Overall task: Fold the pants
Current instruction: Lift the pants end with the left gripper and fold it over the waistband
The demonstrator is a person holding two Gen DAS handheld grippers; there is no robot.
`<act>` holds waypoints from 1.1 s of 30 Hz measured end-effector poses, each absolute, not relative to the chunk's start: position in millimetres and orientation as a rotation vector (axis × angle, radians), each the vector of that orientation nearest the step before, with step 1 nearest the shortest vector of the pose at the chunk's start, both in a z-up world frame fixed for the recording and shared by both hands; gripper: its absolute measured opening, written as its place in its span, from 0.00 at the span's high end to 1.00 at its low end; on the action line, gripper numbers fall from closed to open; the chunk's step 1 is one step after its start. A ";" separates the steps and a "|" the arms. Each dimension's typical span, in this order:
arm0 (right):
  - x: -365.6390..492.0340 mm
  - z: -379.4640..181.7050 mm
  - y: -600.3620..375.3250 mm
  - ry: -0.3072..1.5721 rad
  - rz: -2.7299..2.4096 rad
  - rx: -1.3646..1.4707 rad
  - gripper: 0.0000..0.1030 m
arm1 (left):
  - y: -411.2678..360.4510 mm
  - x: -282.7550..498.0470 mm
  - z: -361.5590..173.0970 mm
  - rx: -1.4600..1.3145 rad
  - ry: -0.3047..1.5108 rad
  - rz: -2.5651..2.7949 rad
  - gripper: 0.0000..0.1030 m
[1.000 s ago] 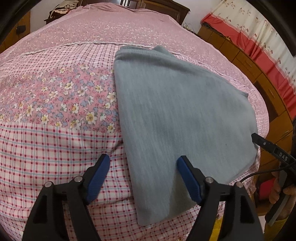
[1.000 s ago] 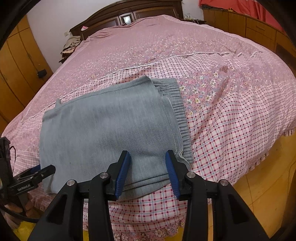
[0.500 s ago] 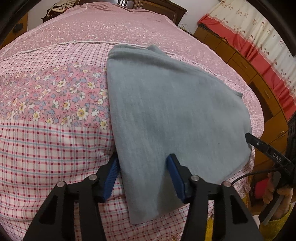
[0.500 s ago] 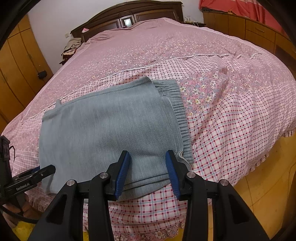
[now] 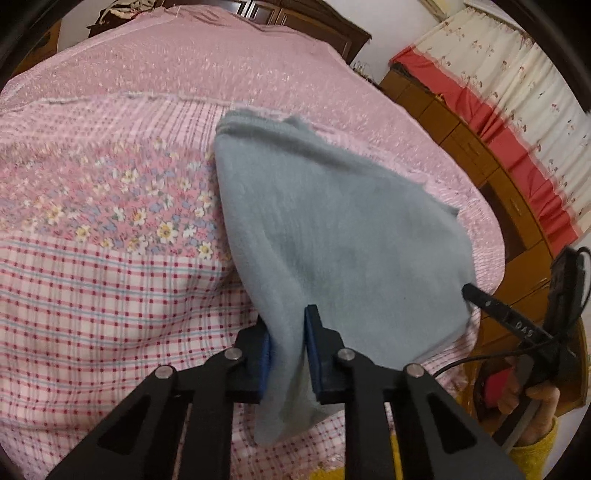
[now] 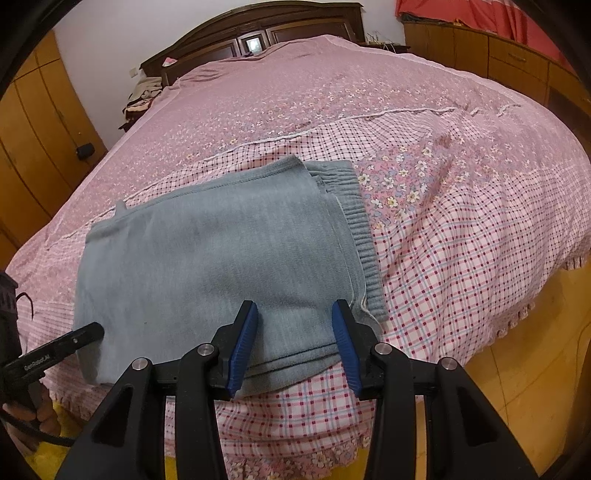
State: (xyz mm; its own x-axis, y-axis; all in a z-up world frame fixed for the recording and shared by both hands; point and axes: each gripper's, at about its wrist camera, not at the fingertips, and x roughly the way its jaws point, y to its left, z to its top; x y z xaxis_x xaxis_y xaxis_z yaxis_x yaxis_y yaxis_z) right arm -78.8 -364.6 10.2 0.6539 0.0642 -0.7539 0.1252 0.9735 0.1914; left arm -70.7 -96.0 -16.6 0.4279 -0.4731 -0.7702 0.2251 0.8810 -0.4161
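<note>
Grey-blue pants (image 6: 214,251) lie folded into a rectangle near the foot of the bed, their ribbed waistband (image 6: 360,236) on the right. My left gripper (image 5: 286,339) is at the pants' (image 5: 332,229) near left corner. Its jaws are closing, and the blue pads pinch a raised fold of the cloth. My right gripper (image 6: 297,328) stands open astride the near right edge, where the cloth lies flat between its pads. One of the left gripper's fingers (image 6: 74,338) shows at the left edge of the right wrist view.
The bed (image 6: 461,258) has a pink checked and flowered cover. A dark headboard (image 6: 258,26) stands at the far end. Wooden wardrobes (image 6: 29,147) line one side, low cabinets (image 5: 480,155) under a red and cream curtain the other. A yellow floor (image 6: 535,369) lies beside the bed.
My left gripper's jaws have come together from wide open onto the pants' corner, bunching the cloth between the pads. My right gripper has not moved.
</note>
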 end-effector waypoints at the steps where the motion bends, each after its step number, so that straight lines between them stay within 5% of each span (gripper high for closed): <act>1: -79.0 11.3 -364.4 0.866 -0.037 0.232 0.58 | -95.4 -72.7 -11.4 -0.262 1.029 -0.449 0.85; 33: -143.5 52.6 -399.9 0.762 -0.044 0.305 0.58 | -229.7 -87.1 99.1 0.084 0.804 -0.740 0.88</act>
